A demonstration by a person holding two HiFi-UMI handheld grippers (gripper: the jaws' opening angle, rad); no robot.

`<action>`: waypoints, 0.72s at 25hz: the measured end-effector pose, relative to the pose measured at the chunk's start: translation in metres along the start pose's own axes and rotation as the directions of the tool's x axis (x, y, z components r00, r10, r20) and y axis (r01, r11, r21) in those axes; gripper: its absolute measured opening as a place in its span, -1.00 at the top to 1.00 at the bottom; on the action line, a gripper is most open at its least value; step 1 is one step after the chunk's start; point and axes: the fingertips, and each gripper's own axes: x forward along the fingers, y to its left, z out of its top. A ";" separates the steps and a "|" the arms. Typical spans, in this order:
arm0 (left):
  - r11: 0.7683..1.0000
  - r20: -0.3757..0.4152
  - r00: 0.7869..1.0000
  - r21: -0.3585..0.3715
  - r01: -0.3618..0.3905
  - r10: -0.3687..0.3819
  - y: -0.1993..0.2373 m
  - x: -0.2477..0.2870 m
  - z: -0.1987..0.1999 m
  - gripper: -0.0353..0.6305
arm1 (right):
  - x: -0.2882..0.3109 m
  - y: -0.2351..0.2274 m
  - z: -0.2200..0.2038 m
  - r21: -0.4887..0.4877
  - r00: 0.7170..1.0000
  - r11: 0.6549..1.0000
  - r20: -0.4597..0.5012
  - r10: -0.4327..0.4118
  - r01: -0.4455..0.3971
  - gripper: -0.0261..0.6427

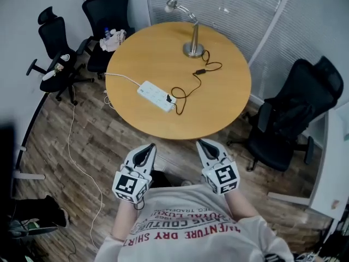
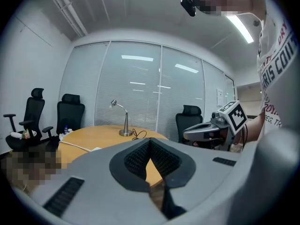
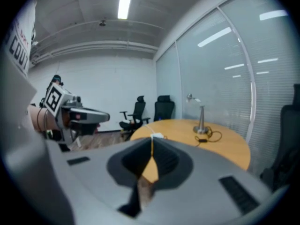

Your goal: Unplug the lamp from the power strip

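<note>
Your lamp (image 1: 192,40) stands at the far side of the round table (image 1: 229,97). Its black cord (image 1: 200,71) is plugged into the white power strip (image 1: 156,96) left of centre. Short of the table's near edge, your left hand-held gripper (image 1: 148,147) and right hand-held gripper (image 1: 202,143) both have jaws together, empty.

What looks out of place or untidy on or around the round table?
Nothing looks spilled or damaged. The white cable of the power strip hangs off the table and trails loosely across the floor, where someone could trip.
</note>
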 end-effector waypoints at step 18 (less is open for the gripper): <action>0.902 -0.163 0.906 0.127 0.413 -0.392 0.201 0.159 0.014 0.81 | 0.195 -0.061 0.034 0.148 0.950 0.943 -0.136 -0.280 0.299 0.83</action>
